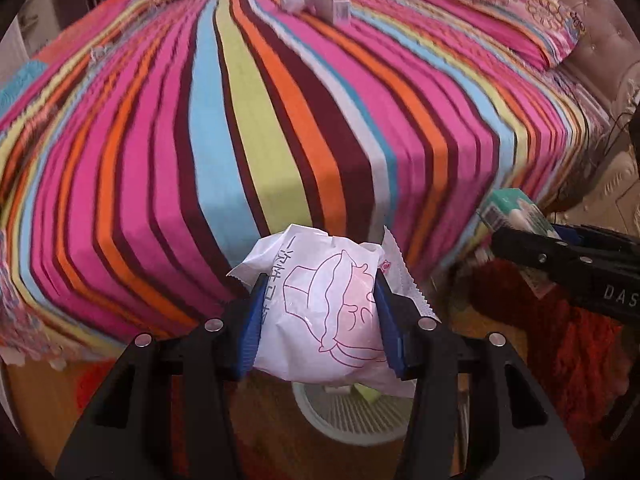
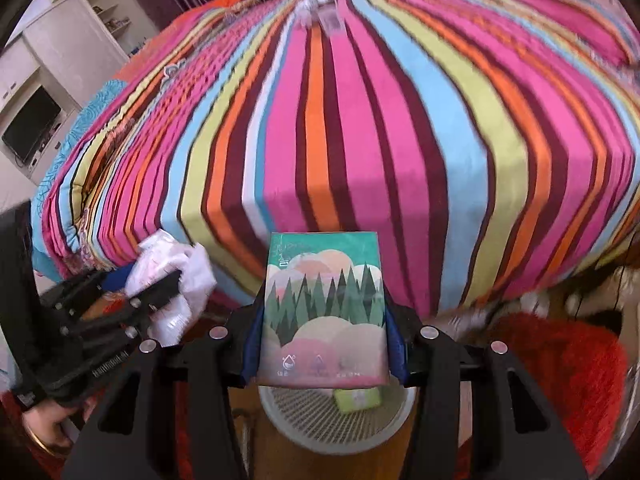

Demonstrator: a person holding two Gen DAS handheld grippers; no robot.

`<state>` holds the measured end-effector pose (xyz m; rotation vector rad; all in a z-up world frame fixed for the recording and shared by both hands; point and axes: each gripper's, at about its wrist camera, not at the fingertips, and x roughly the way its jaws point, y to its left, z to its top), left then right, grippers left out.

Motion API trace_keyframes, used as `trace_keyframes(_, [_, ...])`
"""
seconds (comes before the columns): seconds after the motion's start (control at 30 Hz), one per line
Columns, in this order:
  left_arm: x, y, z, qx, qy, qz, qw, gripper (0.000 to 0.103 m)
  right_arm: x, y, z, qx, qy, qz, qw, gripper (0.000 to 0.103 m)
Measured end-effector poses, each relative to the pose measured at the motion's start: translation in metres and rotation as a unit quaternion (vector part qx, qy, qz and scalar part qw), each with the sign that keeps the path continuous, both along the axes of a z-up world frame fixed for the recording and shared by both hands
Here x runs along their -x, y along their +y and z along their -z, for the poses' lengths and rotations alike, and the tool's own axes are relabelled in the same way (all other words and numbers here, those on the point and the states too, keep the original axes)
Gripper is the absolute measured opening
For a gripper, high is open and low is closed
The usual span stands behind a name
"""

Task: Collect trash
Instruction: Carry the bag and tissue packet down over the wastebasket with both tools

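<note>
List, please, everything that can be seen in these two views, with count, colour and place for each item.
white wrapper: one, white with pink line drawing, clamped in the left gripper
tissue pack: one, green and pink with a forest print, clamped in the right gripper
waste basket: one, white mesh, on the floor under both grippers
green packet: one, light green, inside the basket
striped bedspread: one, pink, orange, blue, yellow-green and maroon, covering the bed
small box: one, white, far end of the bed, blurred clutter beside it
television: one, black, in a white cabinet
left gripper: one, black with blue pads
right gripper: one, black with blue pads
</note>
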<state>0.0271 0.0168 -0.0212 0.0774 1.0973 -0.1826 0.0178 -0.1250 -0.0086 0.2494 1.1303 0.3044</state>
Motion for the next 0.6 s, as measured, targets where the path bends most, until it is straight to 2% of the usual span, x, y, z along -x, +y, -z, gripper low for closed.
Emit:
trace_keyframes(0.17, [0.012, -0.007, 0.022, 0.001, 0.044, 0.007, 0.999, 0.049, 0.01, 0.001, 0.028, -0.012, 0.064, 0.009, 0.998, 0.047])
trace_keyframes(0.27, [0.014, -0.014, 0.039, 0.005, 0.087, 0.018, 0.996, 0.049, 0.014, 0.002, 0.052, -0.028, 0.116, 0.014, 0.993, 0.047])
trace_keyframes(0.43, [0.019, -0.031, 0.073, -0.025, 0.149, 0.044, 0.9875, 0.049, 0.015, 0.004, 0.074, -0.042, 0.175, 0.022, 0.983, 0.047])
trace_keyframes(0.6, [0.02, -0.042, 0.094, -0.05, 0.184, 0.059, 0.9798, 0.049, 0.016, 0.008, 0.096, -0.047, 0.226, 0.032, 0.973, 0.047])
